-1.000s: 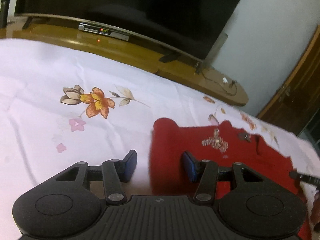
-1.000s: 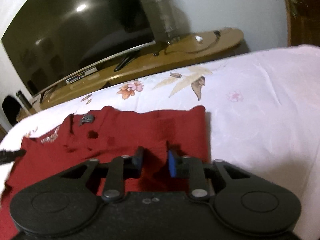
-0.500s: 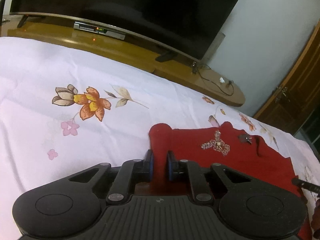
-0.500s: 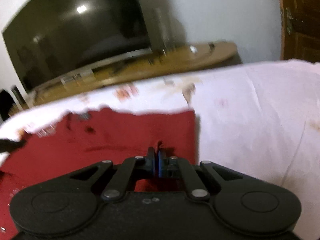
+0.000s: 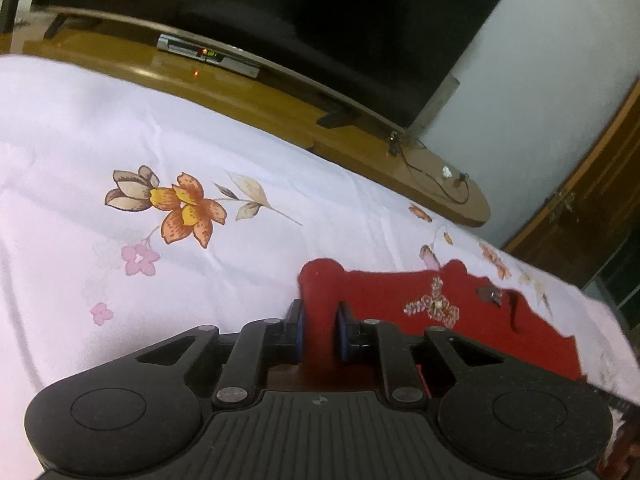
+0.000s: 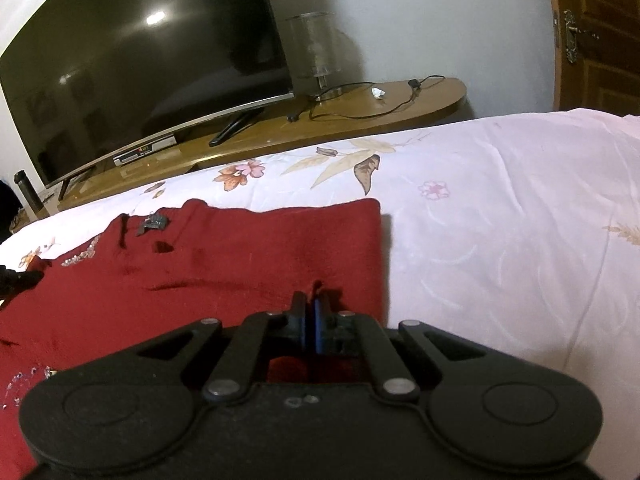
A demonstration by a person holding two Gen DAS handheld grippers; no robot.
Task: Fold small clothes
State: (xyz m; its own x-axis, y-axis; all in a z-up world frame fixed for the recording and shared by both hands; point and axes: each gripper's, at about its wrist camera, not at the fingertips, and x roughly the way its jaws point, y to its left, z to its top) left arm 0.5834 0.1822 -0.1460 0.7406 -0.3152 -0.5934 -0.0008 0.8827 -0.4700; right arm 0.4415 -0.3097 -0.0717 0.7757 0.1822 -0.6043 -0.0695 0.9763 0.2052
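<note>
Pinching red garment (image 5: 400,292) on flowered sheet (image 5: 120,140): left gripper (image 5: 319,330) has just closed on its 9 o'clock edge; right gripper (image 6: 310,320) clamps fabric near 3 o'clock edge.

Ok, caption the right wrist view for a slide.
Right gripper pinches the red garment on the floral bedsheet.
</note>
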